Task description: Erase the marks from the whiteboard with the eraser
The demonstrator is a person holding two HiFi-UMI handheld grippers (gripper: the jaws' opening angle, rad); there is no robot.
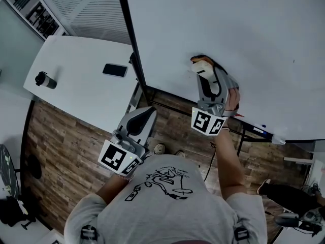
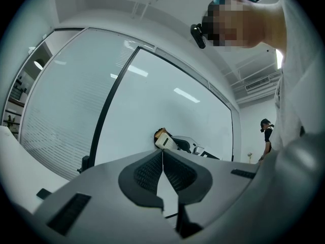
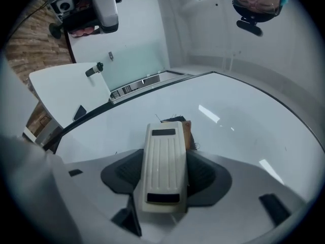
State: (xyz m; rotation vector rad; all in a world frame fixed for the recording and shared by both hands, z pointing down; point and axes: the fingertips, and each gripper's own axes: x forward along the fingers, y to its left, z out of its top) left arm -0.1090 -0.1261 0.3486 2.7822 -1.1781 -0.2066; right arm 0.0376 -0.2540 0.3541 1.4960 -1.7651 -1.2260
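The whiteboard (image 1: 244,29) fills the upper right of the head view. My right gripper (image 1: 205,75) is shut on the white eraser (image 1: 202,66) and holds its brown felt end against the board. In the right gripper view the ribbed eraser (image 3: 163,151) lies clamped between the dark pads, with a few thin dark strokes (image 3: 172,119) at its far end on the whiteboard (image 3: 228,121). My left gripper (image 1: 147,112) hangs shut and empty lower left, away from the board. In the left gripper view its pads (image 2: 147,172) touch, and the eraser (image 2: 163,140) shows beyond them.
A white table (image 1: 76,95) at the left carries a black phone (image 1: 115,69) and a dark bottle (image 1: 45,80). The board's tray (image 1: 264,131) runs along its lower edge. Below is a wood floor (image 1: 61,151). Another person (image 2: 266,133) stands far right.
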